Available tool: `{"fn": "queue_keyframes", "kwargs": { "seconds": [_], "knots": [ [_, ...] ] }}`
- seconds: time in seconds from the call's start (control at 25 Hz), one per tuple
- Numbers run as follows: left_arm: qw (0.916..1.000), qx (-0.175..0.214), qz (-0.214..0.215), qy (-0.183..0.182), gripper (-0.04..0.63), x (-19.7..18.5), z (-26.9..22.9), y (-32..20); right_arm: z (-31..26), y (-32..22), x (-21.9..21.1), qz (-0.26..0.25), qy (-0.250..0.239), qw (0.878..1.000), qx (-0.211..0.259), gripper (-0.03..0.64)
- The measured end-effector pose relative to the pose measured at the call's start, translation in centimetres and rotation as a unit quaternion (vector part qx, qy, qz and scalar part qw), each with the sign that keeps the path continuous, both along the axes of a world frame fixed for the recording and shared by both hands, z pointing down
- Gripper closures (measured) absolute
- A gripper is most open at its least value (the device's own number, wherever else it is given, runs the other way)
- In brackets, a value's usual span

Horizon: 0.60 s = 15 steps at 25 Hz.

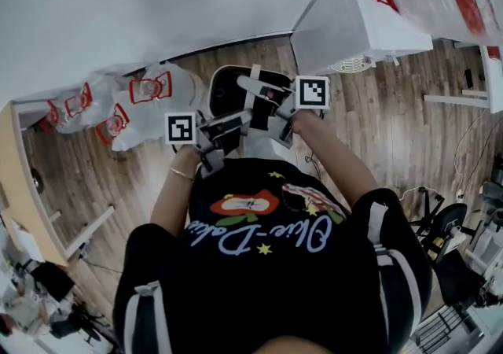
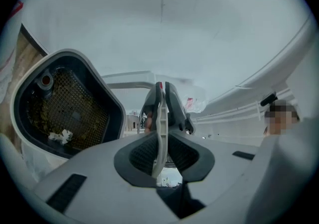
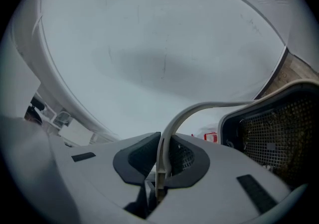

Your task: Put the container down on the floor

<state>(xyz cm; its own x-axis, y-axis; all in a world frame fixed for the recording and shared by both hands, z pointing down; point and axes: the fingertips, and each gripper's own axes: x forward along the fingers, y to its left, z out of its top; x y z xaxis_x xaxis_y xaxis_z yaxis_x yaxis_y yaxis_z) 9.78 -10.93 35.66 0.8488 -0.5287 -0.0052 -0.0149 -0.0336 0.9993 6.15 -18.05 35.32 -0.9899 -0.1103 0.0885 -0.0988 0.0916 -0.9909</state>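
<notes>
Holding the container (image 1: 229, 91) off the wooden floor (image 1: 377, 108), the left gripper (image 2: 160, 152) and right gripper (image 3: 162, 162) each have their jaws clenched on its thin white handle (image 3: 199, 109); the mesh-lined body hangs just beside the jaws. Risk noted: the narrow handle may slip or twist between the pads during lowering, tipping the container; uneven descent of the two grippers would be the likely cause.

The container (image 2: 94, 68) has a smooth white plastic shell, dark inside, with a fine mesh liner (image 2: 70, 111) that may be metal; the view is too dim to be sure. Its handle (image 3: 199, 107) is smooth pale plastic. The pads (image 3: 135, 161) of the right gripper (image 3: 162, 158) are dark and grid-textured, and the gripper's body is matt grey plastic. The floor (image 1: 393, 124) is wood plank with a low sheen.
</notes>
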Motion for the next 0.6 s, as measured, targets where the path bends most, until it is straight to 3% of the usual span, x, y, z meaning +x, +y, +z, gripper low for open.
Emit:
{"fn": "queue_keyframes", "kwargs": {
  "seconds": [0.28,0.6],
  "knots": [
    [0.9992,-0.031,-0.013,0.023,0.538,-0.6,3.5,-2.4,4.0,-2.3,-1.2,-0.018,0.032,0.999,0.001,0.595],
    [0.9991,-0.028,-0.032,-0.003,0.538,-1.4,10.9,-4.8,11.3,-4.5,-2.2,-0.040,0.073,0.997,0.000,0.595]
  ]
}}
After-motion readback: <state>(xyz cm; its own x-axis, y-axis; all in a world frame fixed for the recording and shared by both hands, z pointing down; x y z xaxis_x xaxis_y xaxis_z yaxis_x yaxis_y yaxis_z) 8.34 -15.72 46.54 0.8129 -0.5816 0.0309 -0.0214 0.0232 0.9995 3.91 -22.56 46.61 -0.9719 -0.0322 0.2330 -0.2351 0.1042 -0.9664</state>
